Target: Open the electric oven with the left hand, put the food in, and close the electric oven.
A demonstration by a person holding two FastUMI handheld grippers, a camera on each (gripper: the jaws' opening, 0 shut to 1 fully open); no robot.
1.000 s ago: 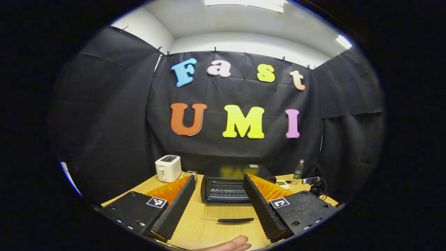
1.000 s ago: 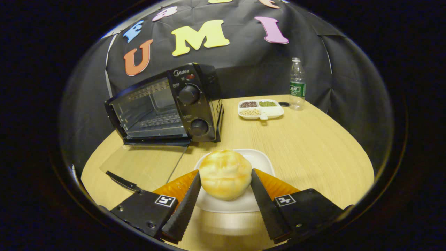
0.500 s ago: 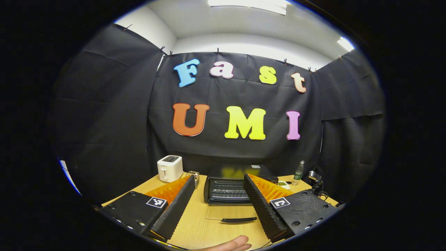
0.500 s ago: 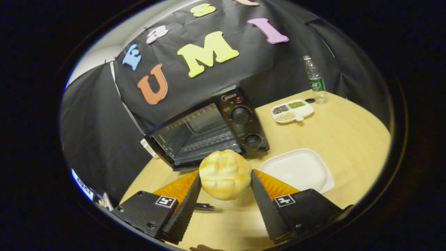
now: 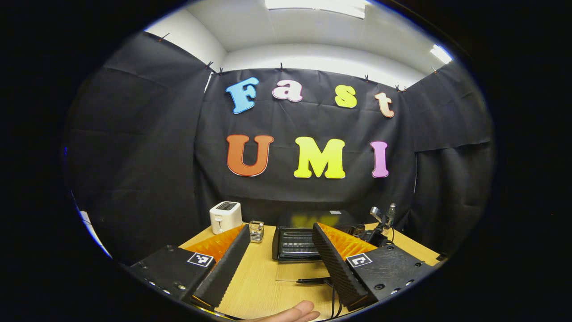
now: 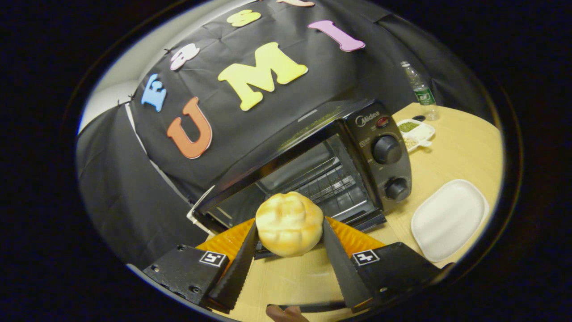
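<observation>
- White toaster [image 5: 225, 217] sits at 9 o'clock on the table [image 5: 259, 286].
- Empty white plate [image 6: 448, 219] at 4 o'clock.
- Bottle [image 6: 420, 91] and sectioned tray [image 6: 415, 132] at 2 o'clock.

The oven [image 6: 313, 165] mouth stands open ahead of the bun [image 6: 289, 222]; its lowered door [image 5: 304, 273] covers the surface [image 6: 451, 152] in front.

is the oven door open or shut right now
Open. In the right gripper view the oven shows its bare wire rack with no glass in front; the bun sits between the right gripper fingers, still outside.
</observation>
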